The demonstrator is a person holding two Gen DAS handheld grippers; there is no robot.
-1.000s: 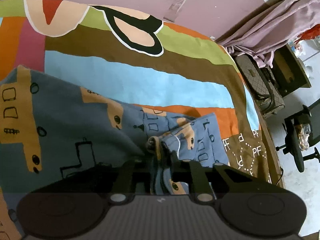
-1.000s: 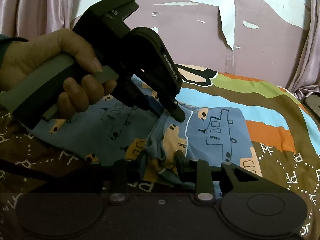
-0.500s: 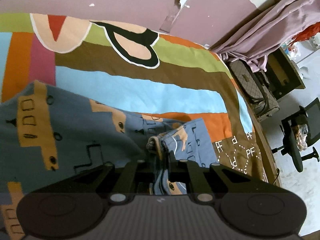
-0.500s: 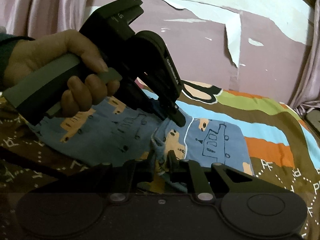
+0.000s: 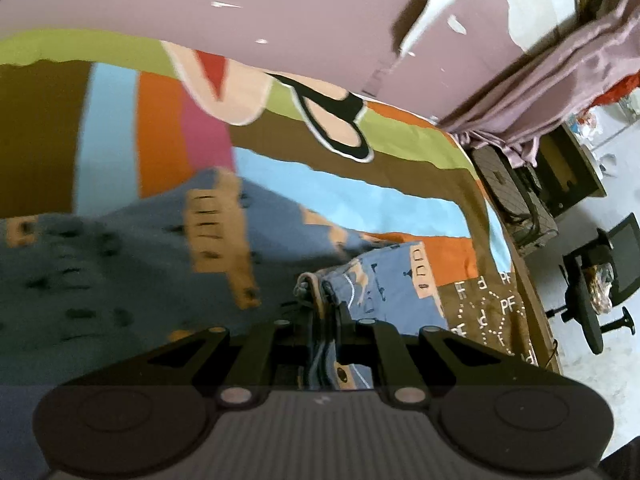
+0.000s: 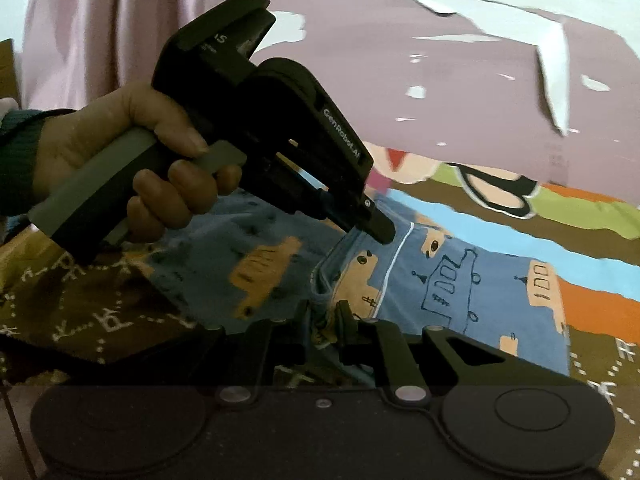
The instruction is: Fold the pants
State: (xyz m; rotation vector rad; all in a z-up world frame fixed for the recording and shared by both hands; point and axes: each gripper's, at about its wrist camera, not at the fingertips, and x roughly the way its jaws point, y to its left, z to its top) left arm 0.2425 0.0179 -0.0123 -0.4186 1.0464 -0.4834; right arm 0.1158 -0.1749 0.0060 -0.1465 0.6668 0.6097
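Note:
The blue pants with orange vehicle prints lie on a colourful striped bedspread. My left gripper is shut on a bunched edge of the pants and lifts it off the bed. In the right wrist view the pants spread to the right. My right gripper is shut on the same bunched edge, just below the left gripper, which a hand holds above the cloth.
A mauve wall with peeling paint stands behind the bed. A pink curtain, bags and an office chair stand on the floor past the bed's right edge.
Both grippers have closed tighter on the bunched pants edge and risen. The cloth has lifted with them and the view has tilted up toward the wall.

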